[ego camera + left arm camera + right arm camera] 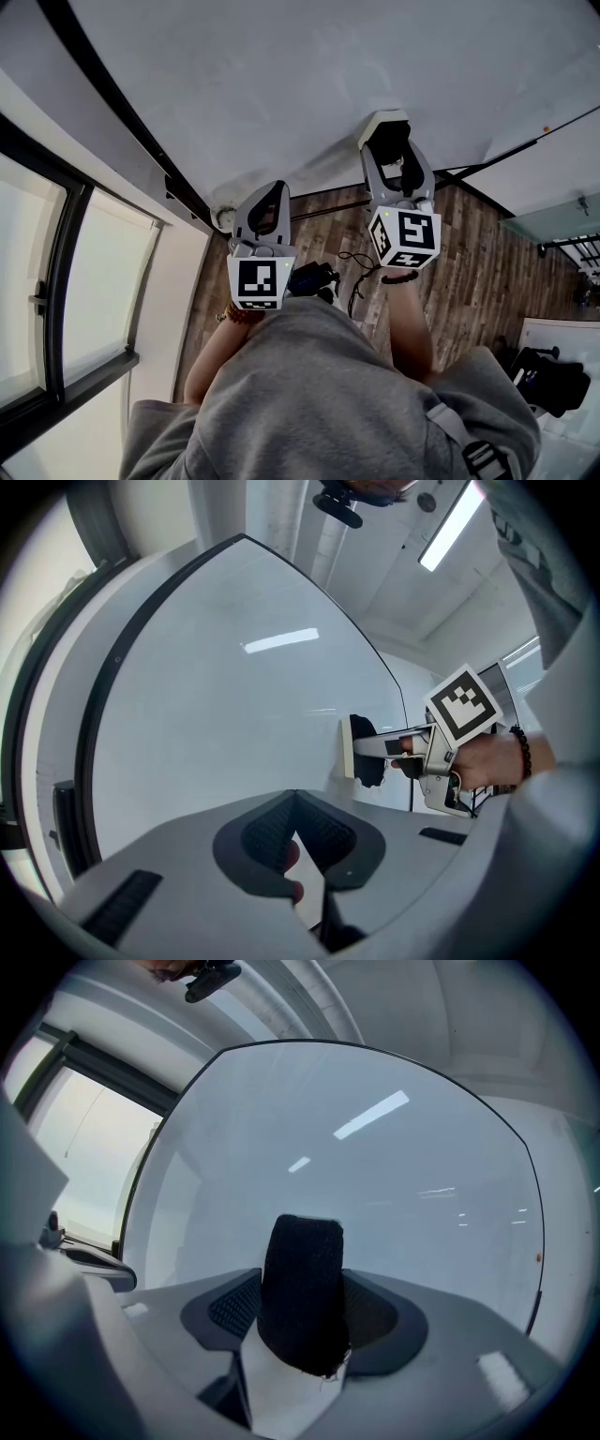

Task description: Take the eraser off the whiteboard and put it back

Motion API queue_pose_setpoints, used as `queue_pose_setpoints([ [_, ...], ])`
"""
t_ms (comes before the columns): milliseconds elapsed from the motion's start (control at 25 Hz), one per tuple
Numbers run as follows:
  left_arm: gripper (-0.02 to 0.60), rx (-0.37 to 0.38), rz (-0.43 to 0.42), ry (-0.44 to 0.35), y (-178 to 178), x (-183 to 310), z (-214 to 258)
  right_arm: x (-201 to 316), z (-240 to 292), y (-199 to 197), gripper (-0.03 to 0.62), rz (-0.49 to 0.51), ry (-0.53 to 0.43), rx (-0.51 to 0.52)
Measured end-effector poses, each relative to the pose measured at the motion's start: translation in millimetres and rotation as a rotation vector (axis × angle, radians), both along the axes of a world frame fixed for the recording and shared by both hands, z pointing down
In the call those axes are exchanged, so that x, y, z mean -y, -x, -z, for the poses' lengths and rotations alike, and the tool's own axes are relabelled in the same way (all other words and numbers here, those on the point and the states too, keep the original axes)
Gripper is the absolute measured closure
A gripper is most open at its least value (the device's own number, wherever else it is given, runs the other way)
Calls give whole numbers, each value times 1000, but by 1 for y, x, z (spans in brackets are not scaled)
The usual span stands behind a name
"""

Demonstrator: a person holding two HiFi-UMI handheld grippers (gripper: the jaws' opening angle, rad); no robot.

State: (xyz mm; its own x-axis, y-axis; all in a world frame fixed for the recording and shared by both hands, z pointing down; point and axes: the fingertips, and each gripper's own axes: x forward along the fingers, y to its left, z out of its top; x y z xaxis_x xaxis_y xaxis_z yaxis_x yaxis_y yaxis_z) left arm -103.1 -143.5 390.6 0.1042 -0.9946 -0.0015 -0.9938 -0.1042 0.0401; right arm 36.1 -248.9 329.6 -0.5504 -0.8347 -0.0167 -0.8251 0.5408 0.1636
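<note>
Presently, our right tongs (300,1283) stood spread wide on either side of the black eraser (302,1260), with the pads not clamping it. We saw the eraser resting flat against the whiteboard (394,1166). Our left tongs (295,803) were closed together, empty, near the board.

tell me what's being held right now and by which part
Cannot be told for sure: the eraser stands between the right claw's wide jaws, flanked on its two sides, against the whiteboard. The left claw is shut and empty.
</note>
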Motion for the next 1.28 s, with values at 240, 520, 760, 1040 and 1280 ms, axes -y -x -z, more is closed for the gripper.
queue_pose_setpoints([
  [240,575,3,-11,3,-6,-6,-1,-9,-2,-6,319,-6,3,-5],
  [520,575,6,-32,15,-15,-15,-6,-24,-7,-11,319,-7,14,0],
  [760,575,14,-55,26,-25,-21,-9,-36,-15,-16,319,-13,32,8],
  [1040,575,14,-57,31,-25,-26,-13,-47,-23,-16,319,-9,53,13],
  [1280,575,15,-61,28,-25,-30,-13,-59,-22,-14,321,-12,41,30],
])
